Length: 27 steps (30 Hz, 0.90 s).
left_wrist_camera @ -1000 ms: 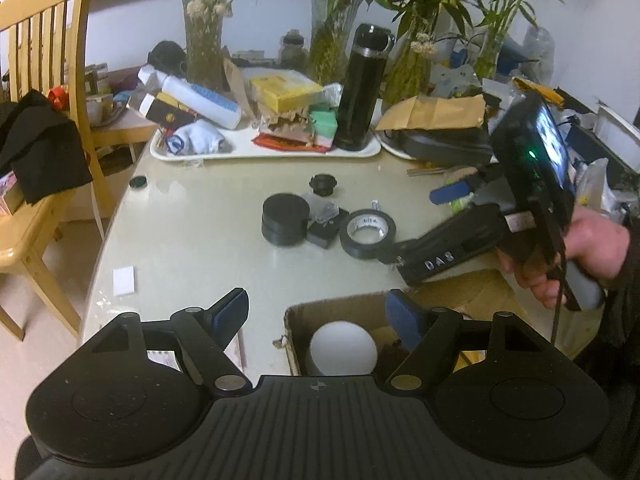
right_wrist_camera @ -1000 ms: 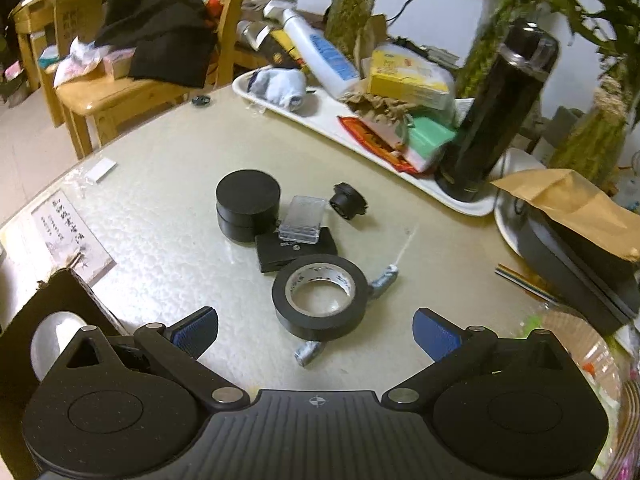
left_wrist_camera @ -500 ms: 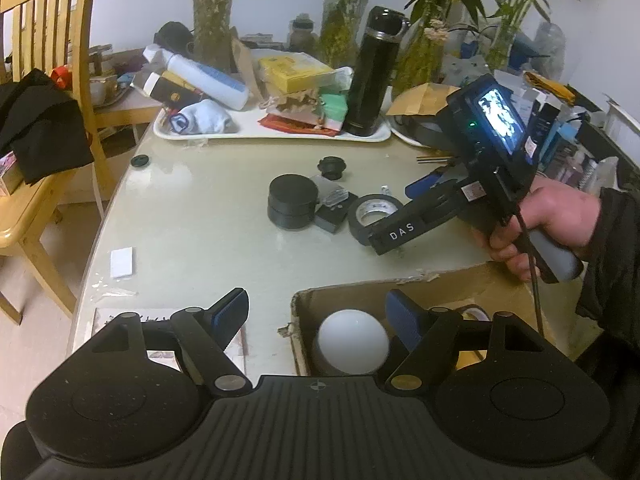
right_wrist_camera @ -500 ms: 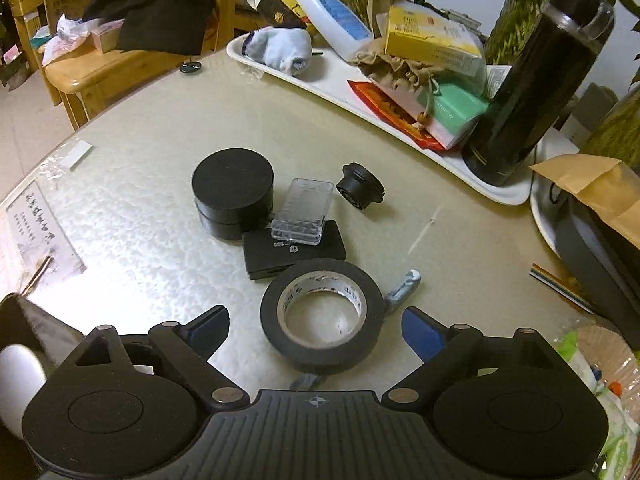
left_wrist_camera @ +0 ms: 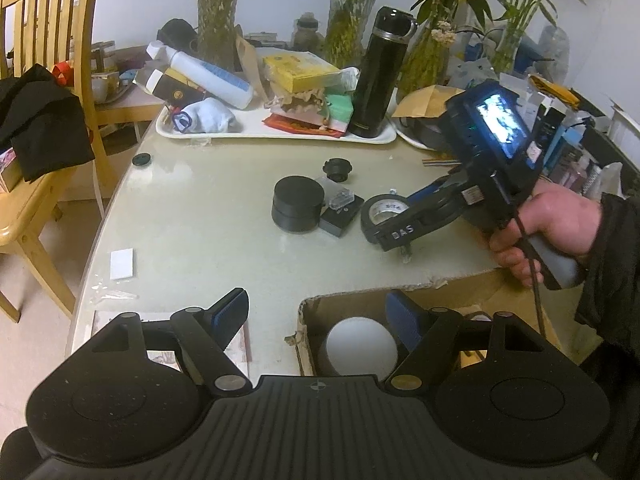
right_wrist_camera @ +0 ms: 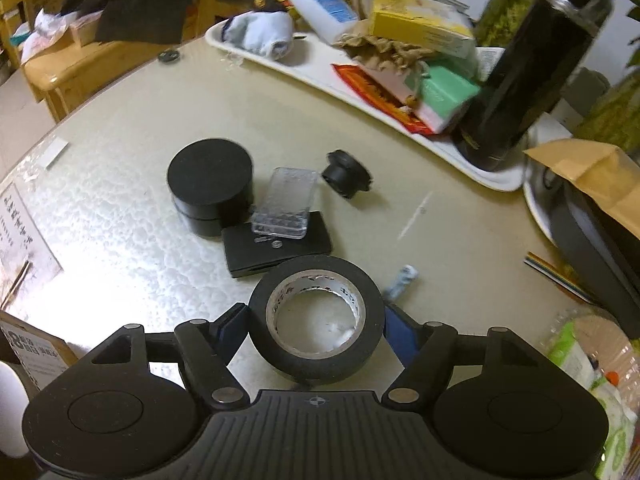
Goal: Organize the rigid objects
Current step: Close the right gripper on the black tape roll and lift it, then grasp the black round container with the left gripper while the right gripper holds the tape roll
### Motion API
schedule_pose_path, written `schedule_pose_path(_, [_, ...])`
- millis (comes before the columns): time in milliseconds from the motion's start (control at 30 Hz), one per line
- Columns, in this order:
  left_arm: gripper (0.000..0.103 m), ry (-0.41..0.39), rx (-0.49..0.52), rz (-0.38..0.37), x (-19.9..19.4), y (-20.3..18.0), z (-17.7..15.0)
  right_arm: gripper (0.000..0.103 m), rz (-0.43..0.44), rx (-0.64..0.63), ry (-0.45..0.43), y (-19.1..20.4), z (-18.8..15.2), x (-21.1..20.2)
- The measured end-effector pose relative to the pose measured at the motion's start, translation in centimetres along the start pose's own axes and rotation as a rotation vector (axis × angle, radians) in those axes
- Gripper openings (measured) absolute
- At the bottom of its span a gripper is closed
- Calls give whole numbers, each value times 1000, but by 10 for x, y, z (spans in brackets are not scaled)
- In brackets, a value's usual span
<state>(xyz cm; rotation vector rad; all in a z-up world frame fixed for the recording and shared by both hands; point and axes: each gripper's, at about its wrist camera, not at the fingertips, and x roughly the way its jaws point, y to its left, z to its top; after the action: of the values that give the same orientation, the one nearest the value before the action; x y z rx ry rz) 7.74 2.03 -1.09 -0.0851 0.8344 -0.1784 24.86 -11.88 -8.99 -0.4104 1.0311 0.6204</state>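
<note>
Right gripper (right_wrist_camera: 316,326) closing around the roll of black tape (right_wrist_camera: 316,322), which lies flat on the table (right_wrist_camera: 120,220) (pads at its sides, contact unclear). Left gripper (left_wrist_camera: 318,314) spread, empty, above the cardboard box (left_wrist_camera: 306,320).

both grippers are black with ribbed housings, round discs, silver screws and blue pads (left_wrist_camera: 230,312); right gripper (left_wrist_camera: 420,216) marked "das"; dark sleeve (left_wrist_camera: 612,280).
</note>
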Motion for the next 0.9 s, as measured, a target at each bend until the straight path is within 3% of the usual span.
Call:
schedule_pose_path(433, [75,-51,38,13,0,-1,17,75,1,150,-85,-30,-20,-62])
schedule_pose_path(900, [75,-75,60,42,16,6,41,75,12,280,-167,-46,-76,-132])
